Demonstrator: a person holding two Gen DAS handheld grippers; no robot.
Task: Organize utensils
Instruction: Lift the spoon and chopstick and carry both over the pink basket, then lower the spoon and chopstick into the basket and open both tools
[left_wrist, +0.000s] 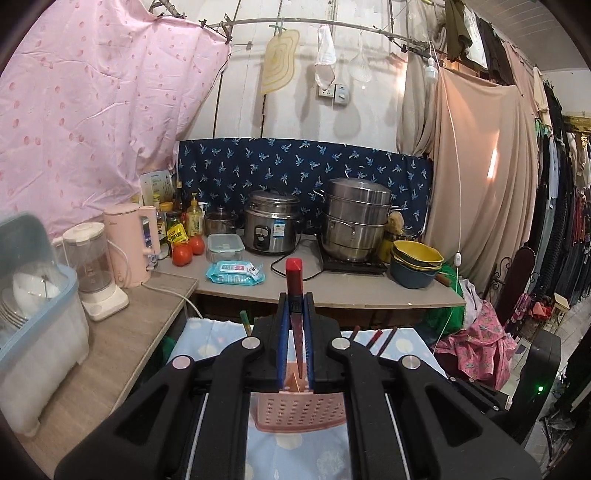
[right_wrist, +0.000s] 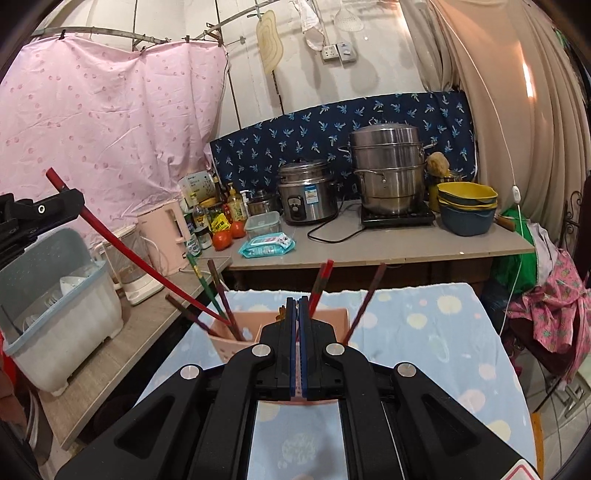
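Note:
My left gripper is shut on a red chopstick. The stick's blunt end sticks out above the fingertips and its thin end slants down toward the pink perforated holder below. In the right wrist view the left gripper shows at the left edge. Its red chopstick runs down to the left part of the pink holder. Several chopsticks lean in the holder, some on the right side. My right gripper is shut with nothing between its pads, just in front of the holder.
The holder stands on a table with a blue spotted cloth. Behind it, a counter carries a rice cooker, a steamer pot, stacked bowls, tomatoes and a wipes pack. A pink kettle and a dish box stand left.

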